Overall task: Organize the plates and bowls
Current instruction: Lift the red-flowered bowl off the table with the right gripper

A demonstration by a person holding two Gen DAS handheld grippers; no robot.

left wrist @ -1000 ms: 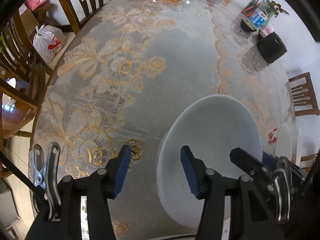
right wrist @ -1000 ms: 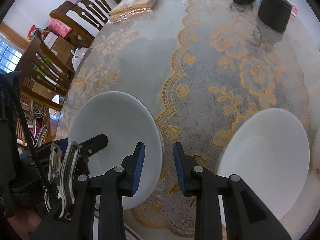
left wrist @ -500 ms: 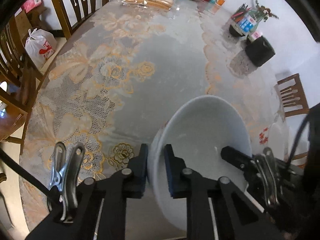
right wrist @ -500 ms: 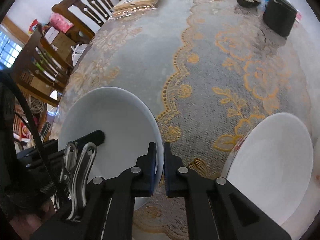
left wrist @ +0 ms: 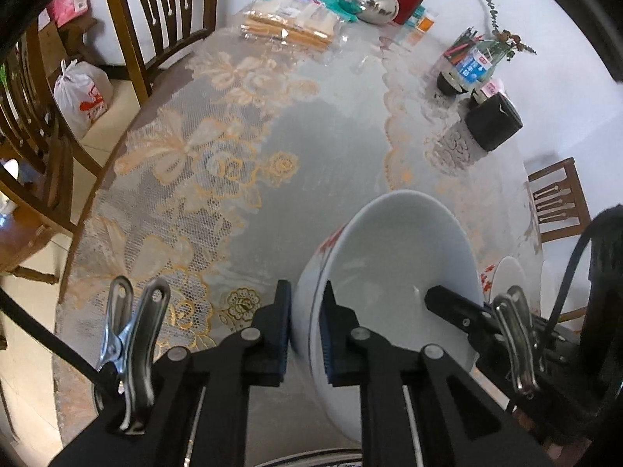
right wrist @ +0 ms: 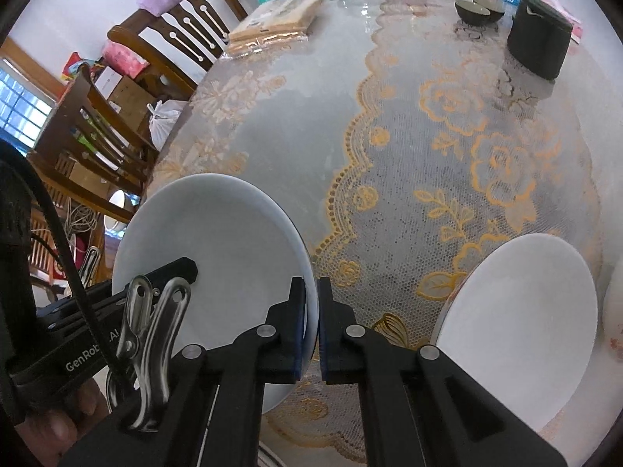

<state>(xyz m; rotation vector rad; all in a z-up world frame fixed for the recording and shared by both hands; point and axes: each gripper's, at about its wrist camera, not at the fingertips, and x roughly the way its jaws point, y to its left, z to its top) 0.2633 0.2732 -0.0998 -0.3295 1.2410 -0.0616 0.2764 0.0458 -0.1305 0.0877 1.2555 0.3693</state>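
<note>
- Left wrist view: the left gripper is pinching the near left rim of a white bowl with a red flower pattern outside; its jaws have just been closing and are now clamping the wall between them.
- The bowl is sitting tilted over the lace-covered tabletop, and the right gripper is reaching in at the bowl's right rim.
- Right wrist view: the right gripper is gripping the same bowl's right edge, jaws nearly touching with the thin rim between them.
- A second white bowl is resting on the tabletop to the right, apart from the held one.
</note>
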